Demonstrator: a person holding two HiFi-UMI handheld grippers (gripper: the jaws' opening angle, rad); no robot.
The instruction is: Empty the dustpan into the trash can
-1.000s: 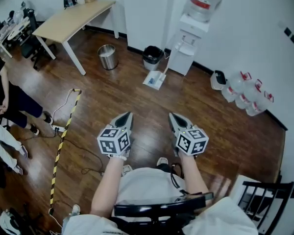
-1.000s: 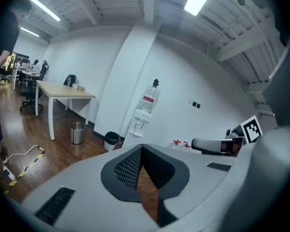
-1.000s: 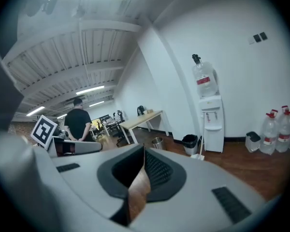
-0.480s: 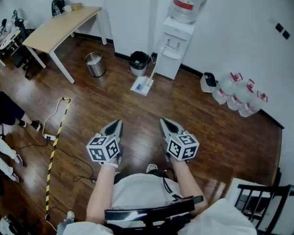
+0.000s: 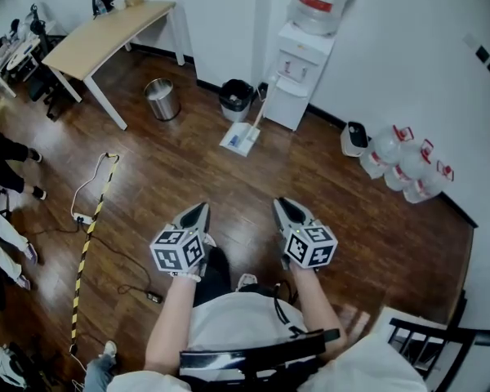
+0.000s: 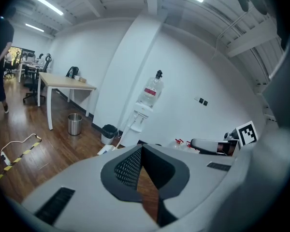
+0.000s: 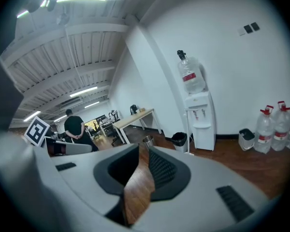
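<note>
The white dustpan (image 5: 239, 140) lies on the wood floor, its long handle leaning toward the water dispenser (image 5: 304, 76). The black trash can (image 5: 235, 99) stands just behind it by the wall. Both grippers are held side by side in the air, well short of them. My left gripper (image 5: 198, 211) has its jaw tips together and is empty (image 6: 141, 147). My right gripper (image 5: 282, 207) has just been opening its jaws and shows a narrow gap with nothing in it (image 7: 143, 146). The left gripper view shows the dustpan (image 6: 106, 149) and trash can (image 6: 108, 133) far ahead.
A steel bin (image 5: 161, 99) stands left of the trash can, by a wooden desk (image 5: 106, 35). Several water jugs (image 5: 404, 170) sit along the right wall. A yellow-black taped cable (image 5: 88, 227) runs over the floor at left, near standing people (image 5: 0, 219). A black chair (image 5: 441, 341) is at lower right.
Both grippers sit lower in the head view than a second ago. The room has shifted as the person steps forward, and a dark trouser leg now shows below the left gripper.
</note>
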